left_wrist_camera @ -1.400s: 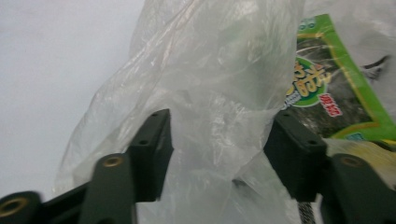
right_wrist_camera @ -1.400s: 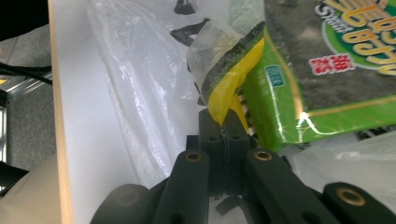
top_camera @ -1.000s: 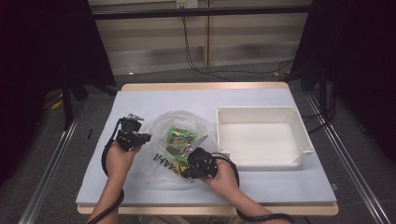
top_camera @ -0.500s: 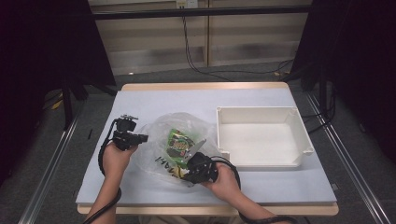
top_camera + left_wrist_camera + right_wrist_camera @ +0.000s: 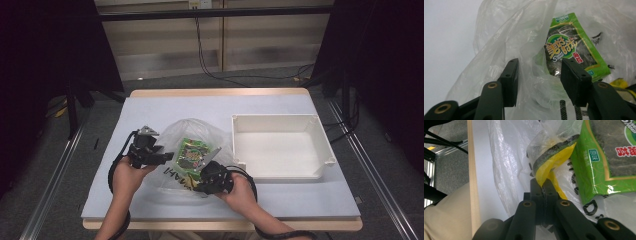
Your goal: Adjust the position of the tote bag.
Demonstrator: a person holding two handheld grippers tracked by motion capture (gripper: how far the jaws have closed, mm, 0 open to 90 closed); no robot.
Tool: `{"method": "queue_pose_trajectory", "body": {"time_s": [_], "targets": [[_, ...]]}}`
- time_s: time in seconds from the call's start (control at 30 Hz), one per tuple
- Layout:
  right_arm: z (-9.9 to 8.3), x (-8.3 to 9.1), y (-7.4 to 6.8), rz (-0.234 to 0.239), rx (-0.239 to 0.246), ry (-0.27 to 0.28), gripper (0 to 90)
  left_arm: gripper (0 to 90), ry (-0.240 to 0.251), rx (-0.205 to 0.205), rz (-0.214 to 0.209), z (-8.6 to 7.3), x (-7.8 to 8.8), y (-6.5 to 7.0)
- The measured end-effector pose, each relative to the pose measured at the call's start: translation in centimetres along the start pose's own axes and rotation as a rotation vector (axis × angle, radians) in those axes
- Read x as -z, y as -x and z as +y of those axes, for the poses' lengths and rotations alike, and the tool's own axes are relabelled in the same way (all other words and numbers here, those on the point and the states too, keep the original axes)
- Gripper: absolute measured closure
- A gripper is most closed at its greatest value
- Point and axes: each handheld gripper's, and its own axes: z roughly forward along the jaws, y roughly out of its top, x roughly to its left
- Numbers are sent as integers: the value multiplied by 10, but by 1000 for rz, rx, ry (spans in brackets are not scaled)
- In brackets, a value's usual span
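**Left jaws let go of the bag, right keeps it pinned**

Here we are at the near left of the table (image 5: 150,107), with a clear plastic bag (image 5: 200,135) lying crumpled between the two hands. Inside it sits a green seaweed snack packet (image 5: 192,154), just left of the empty white tray (image 5: 280,150) that waits at the right.

The right gripper (image 5: 543,185) is clenched tight, jaws pressed together on the bag's film and a yellow wrapper (image 5: 549,163) at the near edge, with a dark round sponge-like thing bundled just beyond the tips. That hand is the anchor.

The left gripper (image 5: 539,75) is another story: its jaws have just been opening and now stand parted, released. Film drapes loosely between them, but the pads are not pressing on it, and the packet shows through the plastic beyond.

My read: this is the step of working the bag open to get at the contents, and the left hand is between grips. Next it needs a fresh bite, either a better fold of the bag's mouth to spread it, or in through the opening toward the packet, while the right holds firm so the bag doesn't slide.
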Motion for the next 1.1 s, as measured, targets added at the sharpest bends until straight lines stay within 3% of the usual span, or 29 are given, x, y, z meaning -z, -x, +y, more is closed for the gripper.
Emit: {"method": "queue_pose_trajectory", "body": {"time_s": [0.1,0.27,0.33,0.47,0.57,0.6,0.7,0.77,0.83,0.9,1.03,1.07,1.1], "targets": [[0,0,0,3,0,1,897,499,7,-38,-12,-2,4,2],[1,0,1,3,2,-2,897,406,9,-46,33,-3,16,3],[2,0,0,3,1,-3,897,402,9,-62,41,-5,19,3],[2,-2,-1,2,8,0,897,416,18,-55,31,-4,22,4],[3,-3,-2,2,7,-5,897,452,9,-30,3,2,16,4],[3,-3,-2,4,8,-6,897,464,-3,-39,3,3,13,5],[4,-4,-4,5,10,-5,898,514,-12,-67,40,7,5,6],[4,-4,-4,11,20,-7,898,499,-18,-86,71,8,-2,1],[3,-5,-5,11,23,-12,898,527,3,-71,84,8,-7,-5],[3,-4,-5,14,22,-10,899,545,4,-26,90,8,-12,-12],[1,-4,-5,24,22,-14,900,675,18,15,90,10,-22,-21],[1,-4,-5,25,19,-13,900,705,1,3,90,11,-23,-25],[1,-4,-5,27,24,-13,900,738,6,25,98,13,-26,-26]]}}
